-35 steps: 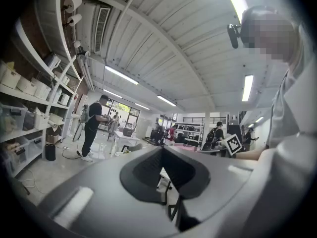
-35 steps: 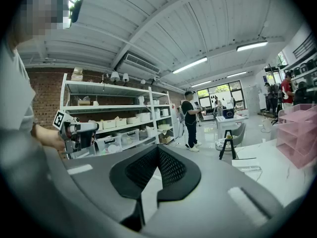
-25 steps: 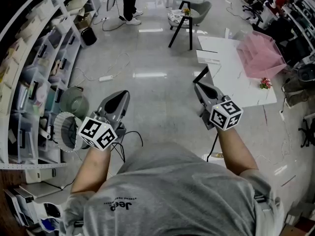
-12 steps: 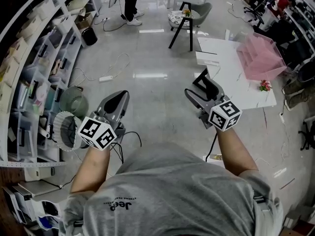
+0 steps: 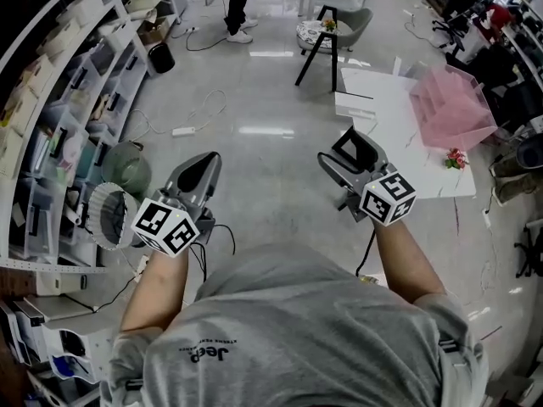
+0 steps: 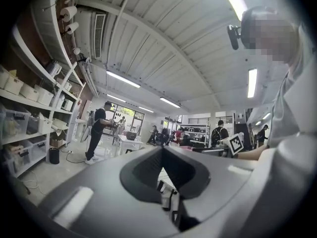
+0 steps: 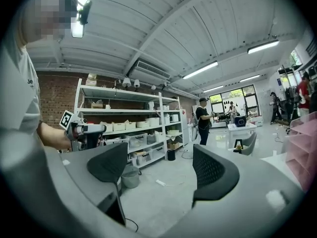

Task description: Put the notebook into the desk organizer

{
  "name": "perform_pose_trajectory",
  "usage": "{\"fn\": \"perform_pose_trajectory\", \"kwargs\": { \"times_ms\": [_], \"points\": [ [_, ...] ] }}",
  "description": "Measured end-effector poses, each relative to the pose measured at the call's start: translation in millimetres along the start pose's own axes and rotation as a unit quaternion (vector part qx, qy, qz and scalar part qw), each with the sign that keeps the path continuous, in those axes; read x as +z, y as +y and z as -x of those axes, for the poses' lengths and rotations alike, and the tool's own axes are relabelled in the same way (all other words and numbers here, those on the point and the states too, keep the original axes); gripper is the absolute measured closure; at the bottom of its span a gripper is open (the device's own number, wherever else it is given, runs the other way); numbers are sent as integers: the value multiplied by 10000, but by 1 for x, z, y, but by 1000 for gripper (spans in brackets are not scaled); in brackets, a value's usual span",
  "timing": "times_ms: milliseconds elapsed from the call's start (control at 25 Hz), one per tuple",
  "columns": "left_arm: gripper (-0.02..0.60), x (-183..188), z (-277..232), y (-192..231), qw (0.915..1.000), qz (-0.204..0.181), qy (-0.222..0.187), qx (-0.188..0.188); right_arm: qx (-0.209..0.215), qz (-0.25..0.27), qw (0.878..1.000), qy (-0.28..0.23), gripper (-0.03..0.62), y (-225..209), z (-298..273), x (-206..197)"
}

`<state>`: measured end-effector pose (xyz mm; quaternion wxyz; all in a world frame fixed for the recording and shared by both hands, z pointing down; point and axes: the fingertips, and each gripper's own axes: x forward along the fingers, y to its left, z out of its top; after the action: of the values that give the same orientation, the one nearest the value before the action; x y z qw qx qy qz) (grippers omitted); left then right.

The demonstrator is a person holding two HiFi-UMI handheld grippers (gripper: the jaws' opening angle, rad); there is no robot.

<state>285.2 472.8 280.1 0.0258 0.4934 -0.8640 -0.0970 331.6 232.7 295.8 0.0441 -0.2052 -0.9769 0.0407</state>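
Head view: approach step; left gripper (image 5: pixel 204 164) shut, empty; right gripper (image 5: pixel 339 148) jaws just opened wide, nothing betw. On bench (image 5: pixel 399 147), ahead-right of right jaws: notebook (image 5: pixel 355 106) (prob.), pink desk organizer (image 5: pixel 451 104). Left gripper view: jaws together. Right gripper view: jaws apart. Next: reach fwd, straddle notebook.

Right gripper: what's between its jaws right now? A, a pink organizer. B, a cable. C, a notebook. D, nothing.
D: the right gripper has just been opening; its jaws stand wide apart, and only the floor beyond shows through the gap.
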Motion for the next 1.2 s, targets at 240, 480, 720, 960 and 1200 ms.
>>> {"fn": "perform_pose_trajectory", "kwargs": {
  "times_ms": [240,480,720,960,1200],
  "points": [
    [528,0,-22,-2,10000,22,28,79,37,-7,10000,47,206,-26,0,1],
    [528,-3,-50,32,9999,82,94,-2,-46,-127,9998,127,206,-50,-34,-5],
    [528,-7,-102,110,9991,142,35,-410,-331,-104,9993,158,206,-81,-103,-9],
    [528,11,-175,216,9961,50,122,-878,-740,-98,9971,132,206,-122,-202,-1],
    [528,38,-237,312,9918,9,242,-1257,-1138,-197,9933,100,206,-163,-288,19]
  ]
}}
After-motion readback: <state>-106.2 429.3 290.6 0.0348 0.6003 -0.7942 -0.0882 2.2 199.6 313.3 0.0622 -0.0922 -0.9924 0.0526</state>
